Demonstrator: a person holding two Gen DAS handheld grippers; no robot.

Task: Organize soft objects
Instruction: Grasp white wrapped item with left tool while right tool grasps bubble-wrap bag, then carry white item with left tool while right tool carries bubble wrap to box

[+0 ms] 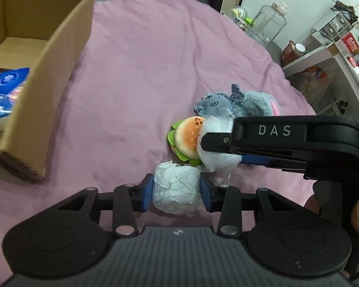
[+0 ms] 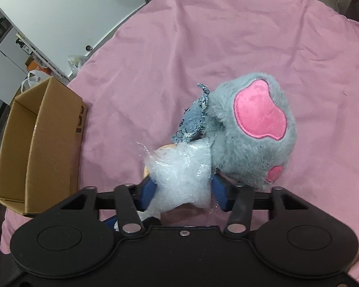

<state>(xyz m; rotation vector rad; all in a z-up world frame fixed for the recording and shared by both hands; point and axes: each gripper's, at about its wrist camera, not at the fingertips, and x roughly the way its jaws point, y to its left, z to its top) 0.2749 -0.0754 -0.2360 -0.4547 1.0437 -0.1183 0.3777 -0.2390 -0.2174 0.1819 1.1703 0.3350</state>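
Note:
My left gripper (image 1: 176, 192) is shut on a white wrapped tissue roll (image 1: 177, 191), just above the pink cloth. My right gripper (image 2: 183, 187) is shut on a clear bag of white stuffing (image 2: 179, 179); it also shows in the left wrist view (image 1: 215, 153), coming in from the right. A burger plush (image 1: 186, 141) lies against the bag. A grey plush paw with pink pads (image 2: 253, 129) and a small blue denim animal (image 2: 195, 117) lie just beyond. The open cardboard box (image 1: 47, 71) stands at the left.
The pink cloth (image 1: 143, 59) covers the table. Blue packets (image 1: 4, 91) lie inside the box. Shelves with jars and bottles (image 1: 323, 47) stand past the table's right edge. A white cabinet (image 2: 59, 12) is beyond the far left edge.

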